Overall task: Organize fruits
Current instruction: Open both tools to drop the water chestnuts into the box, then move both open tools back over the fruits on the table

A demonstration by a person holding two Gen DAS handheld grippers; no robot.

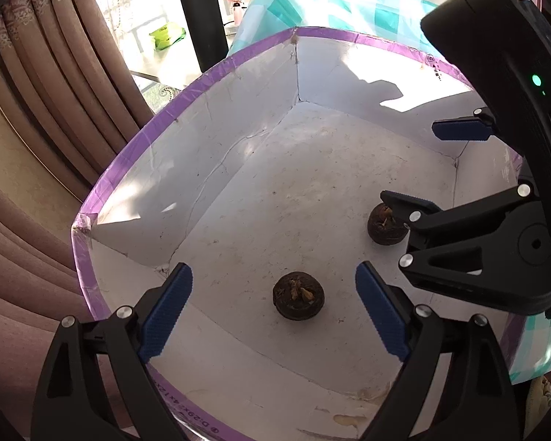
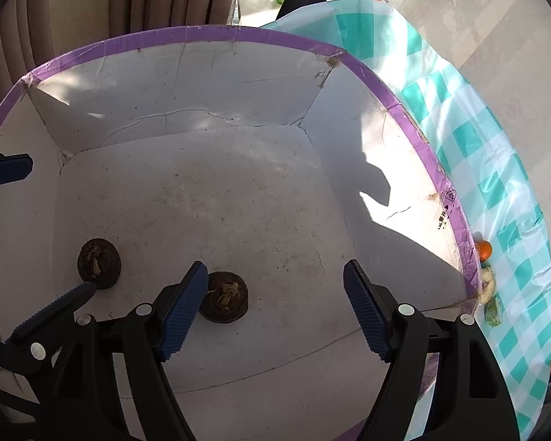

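Your left hand-held gripper (image 1: 273,312) stands spread, its ribbed blue pads either side of one round, dark brown, rough-skinned fruit (image 1: 298,300) low on the scuffed floor of the white, purple-rimmed cardboard box (image 1: 128,161). Your right hand-held gripper (image 2: 275,308) is spread too, empty; a second dark fruit (image 2: 226,297) lies beside its left pad.

wrist views, steeply down, sharing box (image 1: 202,73) floor

Two fruits (image 1: 298,295) inside box (image 1: 216,154)
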